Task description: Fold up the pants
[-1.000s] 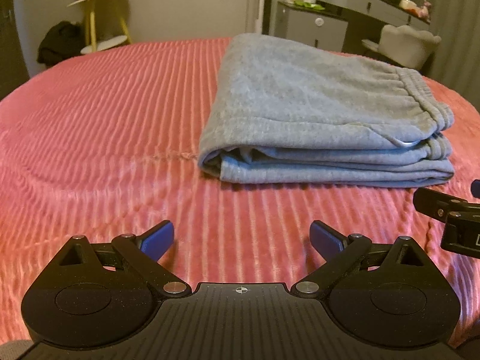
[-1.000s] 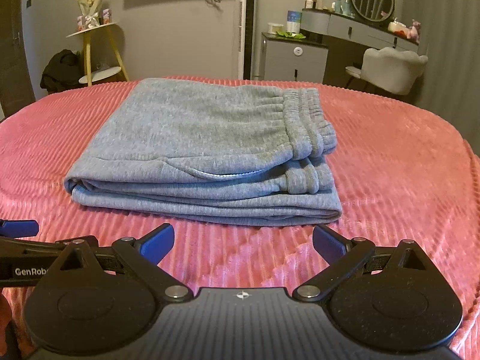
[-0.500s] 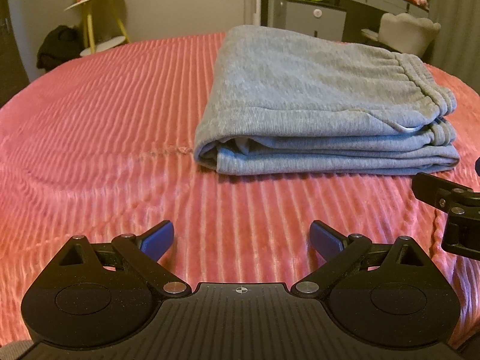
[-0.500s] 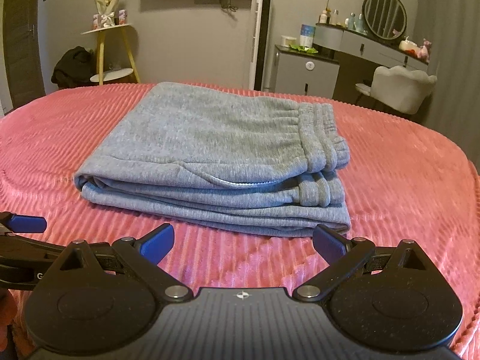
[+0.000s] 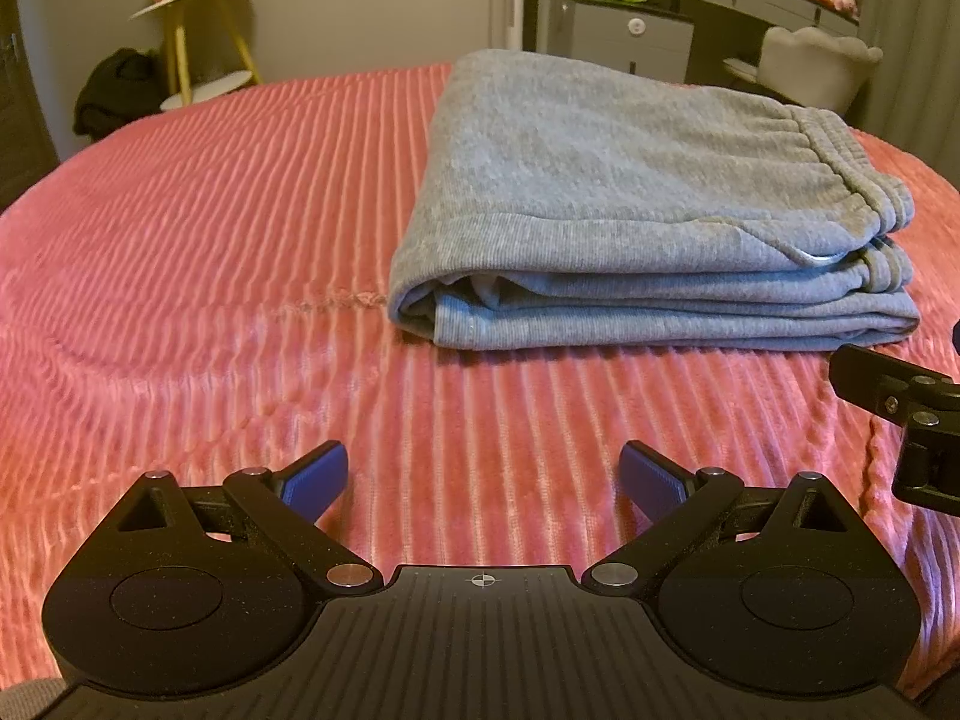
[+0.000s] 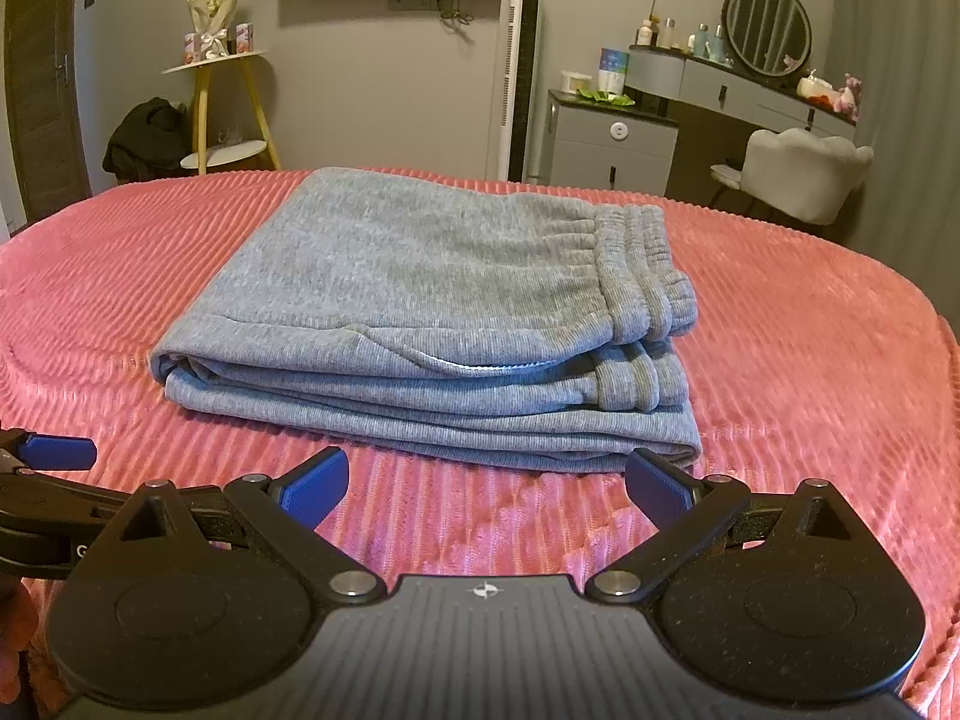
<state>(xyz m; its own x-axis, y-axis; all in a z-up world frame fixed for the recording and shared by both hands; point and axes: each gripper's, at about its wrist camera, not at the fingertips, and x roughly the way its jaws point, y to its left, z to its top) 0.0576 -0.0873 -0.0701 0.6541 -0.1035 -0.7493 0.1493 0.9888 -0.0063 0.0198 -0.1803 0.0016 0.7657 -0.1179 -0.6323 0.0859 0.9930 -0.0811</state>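
Grey pants (image 6: 432,300) lie folded in a stacked bundle on the pink ribbed bed cover (image 5: 210,228), waistband to the right. Left hand-held gripper (image 5: 483,480) is spread wide w/ nothing between its blue pads, just short of the bundle. Right hand-held gripper (image 6: 487,483) likewise wide, empty, near the bundle's front edge.

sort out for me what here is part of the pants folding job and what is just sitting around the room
Part of the job:
- grey pants, folded in a stack on the pink bedspread
- left hand-held gripper, open, empty
- right hand-held gripper, open, empty

Just lying about:
- yellow-legged side table
- black bag
- grey dresser
- round mirror
- white chair
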